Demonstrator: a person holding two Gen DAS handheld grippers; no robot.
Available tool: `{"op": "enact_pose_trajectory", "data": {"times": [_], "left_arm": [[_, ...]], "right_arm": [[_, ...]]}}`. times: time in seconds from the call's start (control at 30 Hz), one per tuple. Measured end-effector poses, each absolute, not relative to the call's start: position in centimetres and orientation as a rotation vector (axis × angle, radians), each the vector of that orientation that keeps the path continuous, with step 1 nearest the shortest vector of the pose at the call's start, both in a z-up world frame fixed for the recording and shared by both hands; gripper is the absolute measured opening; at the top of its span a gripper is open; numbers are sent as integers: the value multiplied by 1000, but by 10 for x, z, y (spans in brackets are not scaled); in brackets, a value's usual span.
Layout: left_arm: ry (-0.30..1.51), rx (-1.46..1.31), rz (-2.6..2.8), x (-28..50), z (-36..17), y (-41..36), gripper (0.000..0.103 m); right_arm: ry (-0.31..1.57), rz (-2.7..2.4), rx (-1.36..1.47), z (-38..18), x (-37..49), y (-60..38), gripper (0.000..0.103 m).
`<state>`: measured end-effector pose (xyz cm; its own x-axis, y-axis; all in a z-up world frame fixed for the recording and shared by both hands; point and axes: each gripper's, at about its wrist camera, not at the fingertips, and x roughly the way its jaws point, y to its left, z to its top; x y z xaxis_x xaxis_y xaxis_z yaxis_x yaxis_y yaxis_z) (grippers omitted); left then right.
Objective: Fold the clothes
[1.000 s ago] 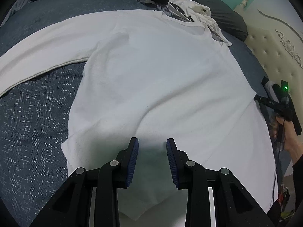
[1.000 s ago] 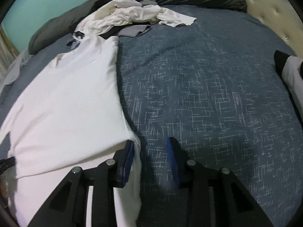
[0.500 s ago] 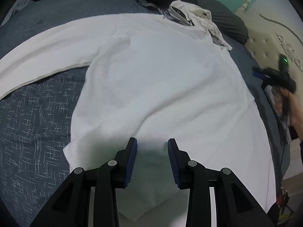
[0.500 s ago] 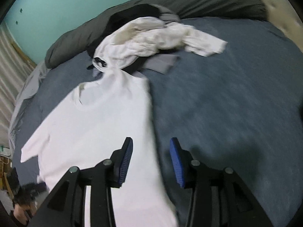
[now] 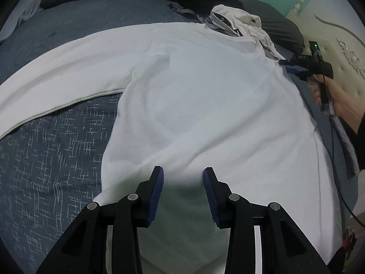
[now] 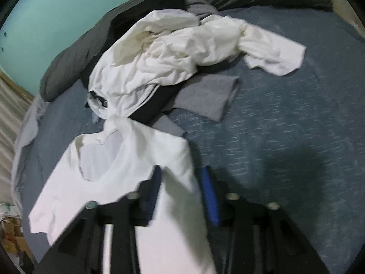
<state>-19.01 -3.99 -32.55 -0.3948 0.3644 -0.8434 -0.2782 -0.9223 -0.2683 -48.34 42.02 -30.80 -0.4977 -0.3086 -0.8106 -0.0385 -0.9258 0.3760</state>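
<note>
Left claw [image 5: 182, 182] wide open over the lower body of the white shirt [image 5: 205, 105], pads apart, holding nothing. Right claw [image 6: 181, 182] also spread, straddling the shirt's shoulder edge; touching or not, cannot tell through the blur. Shirt flat on the blue bed [image 5: 50, 150], long axis running from hem near the left claw up to collar by the clothes pile [image 6: 182, 45]; one long sleeve stretched out leftward.
</note>
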Motion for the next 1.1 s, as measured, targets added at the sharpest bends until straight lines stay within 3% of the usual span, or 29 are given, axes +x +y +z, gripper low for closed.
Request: {"op": "enact_pose_trajectory", "data": {"times": [0.03,0.13,0.77,1.1], "left_arm": [[-114,-1447,2337,-191,-326,-40,41],[-113,-1446,2333,-193,-328,-37,41],[-69,-1447,2320,-193,-330,-37,43],[-109,-1453,2322,-197,-328,-34,47]], "right_arm": [[-511,-2543,1478,-309,-484,419,10],[-587,-2579,1439,-310,-484,431,6],[-710,-2624,1496,-328,-503,468,4],[-654,-2812,1409,-280,-459,485,5]]}}
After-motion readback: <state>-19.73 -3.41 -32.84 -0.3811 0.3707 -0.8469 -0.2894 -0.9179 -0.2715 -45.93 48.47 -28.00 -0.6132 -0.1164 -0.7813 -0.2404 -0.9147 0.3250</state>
